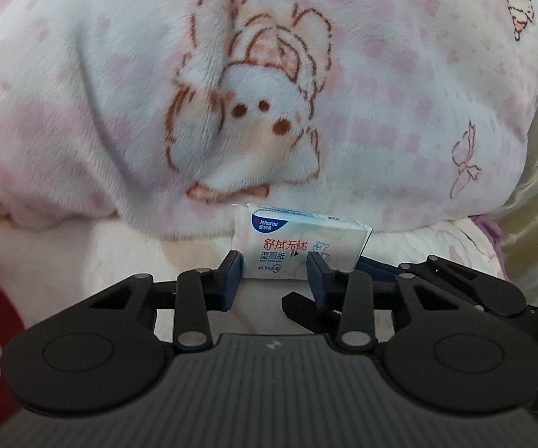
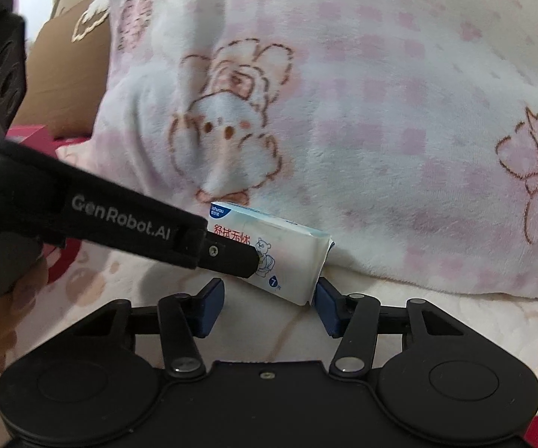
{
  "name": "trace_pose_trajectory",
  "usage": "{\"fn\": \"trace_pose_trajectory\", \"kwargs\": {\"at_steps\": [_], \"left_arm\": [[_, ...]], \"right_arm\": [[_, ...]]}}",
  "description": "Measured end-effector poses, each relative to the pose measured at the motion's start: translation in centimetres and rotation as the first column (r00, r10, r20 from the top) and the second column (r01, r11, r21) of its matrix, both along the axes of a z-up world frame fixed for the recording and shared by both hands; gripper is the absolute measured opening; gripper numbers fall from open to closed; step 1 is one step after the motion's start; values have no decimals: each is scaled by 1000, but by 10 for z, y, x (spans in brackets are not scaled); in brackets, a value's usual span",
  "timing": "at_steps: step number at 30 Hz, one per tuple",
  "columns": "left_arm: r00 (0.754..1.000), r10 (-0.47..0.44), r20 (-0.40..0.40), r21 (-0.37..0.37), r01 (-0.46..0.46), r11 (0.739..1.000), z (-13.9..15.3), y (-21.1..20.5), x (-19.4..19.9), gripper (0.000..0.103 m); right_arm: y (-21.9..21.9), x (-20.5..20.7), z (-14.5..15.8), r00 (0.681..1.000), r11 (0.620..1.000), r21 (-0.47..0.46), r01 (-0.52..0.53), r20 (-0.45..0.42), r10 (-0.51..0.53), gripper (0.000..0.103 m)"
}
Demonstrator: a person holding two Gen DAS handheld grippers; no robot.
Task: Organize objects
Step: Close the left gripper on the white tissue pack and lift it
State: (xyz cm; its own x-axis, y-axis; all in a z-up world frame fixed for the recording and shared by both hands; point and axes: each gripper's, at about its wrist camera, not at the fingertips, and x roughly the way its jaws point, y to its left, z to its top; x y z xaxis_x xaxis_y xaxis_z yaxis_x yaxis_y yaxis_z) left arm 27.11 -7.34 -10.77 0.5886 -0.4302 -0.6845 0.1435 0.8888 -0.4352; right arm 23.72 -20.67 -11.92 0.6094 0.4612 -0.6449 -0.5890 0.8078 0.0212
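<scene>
At the lower centre of the left wrist view, the left gripper (image 1: 273, 274) is straddling a wet-wipe pack (image 1: 299, 242) lying against a pink bunny blanket (image 1: 254, 86), jaws spread wider than it. Across the right wrist view, that gripper is reaching in from the left and hiding the pack's (image 2: 287, 254) near end, while the right gripper (image 2: 267, 308) is gaping wide, its right pad (image 2: 327, 308) just beside the pack's corner; whether it is touching is unclear.

Left tool (image 2: 246, 261) hides the wipes pack's (image 2: 287, 254) print
</scene>
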Motion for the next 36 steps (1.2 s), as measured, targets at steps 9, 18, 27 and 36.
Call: {"fn": "trace_pose_trajectory", "kwargs": {"at_steps": [9, 18, 27, 36], "left_arm": [[974, -28, -226, -99, 6, 995, 2, 12, -28, 37], [938, -19, -347, -173, -45, 984, -19, 17, -36, 38], [970, 26, -242, -48, -38, 998, -11, 9, -49, 43], [972, 166, -168, -61, -179, 982, -9, 21, -45, 45]], "right_arm": [[-8, -37, 17, 996, 996, -50, -77, -57, 74, 62], [1, -40, 15, 992, 994, -71, -83, -96, 76, 78], [6, -34, 5, 994, 993, -105, -61, -94, 52, 88], [3, -32, 0, 994, 994, -98, -49, -98, 40, 89]]}}
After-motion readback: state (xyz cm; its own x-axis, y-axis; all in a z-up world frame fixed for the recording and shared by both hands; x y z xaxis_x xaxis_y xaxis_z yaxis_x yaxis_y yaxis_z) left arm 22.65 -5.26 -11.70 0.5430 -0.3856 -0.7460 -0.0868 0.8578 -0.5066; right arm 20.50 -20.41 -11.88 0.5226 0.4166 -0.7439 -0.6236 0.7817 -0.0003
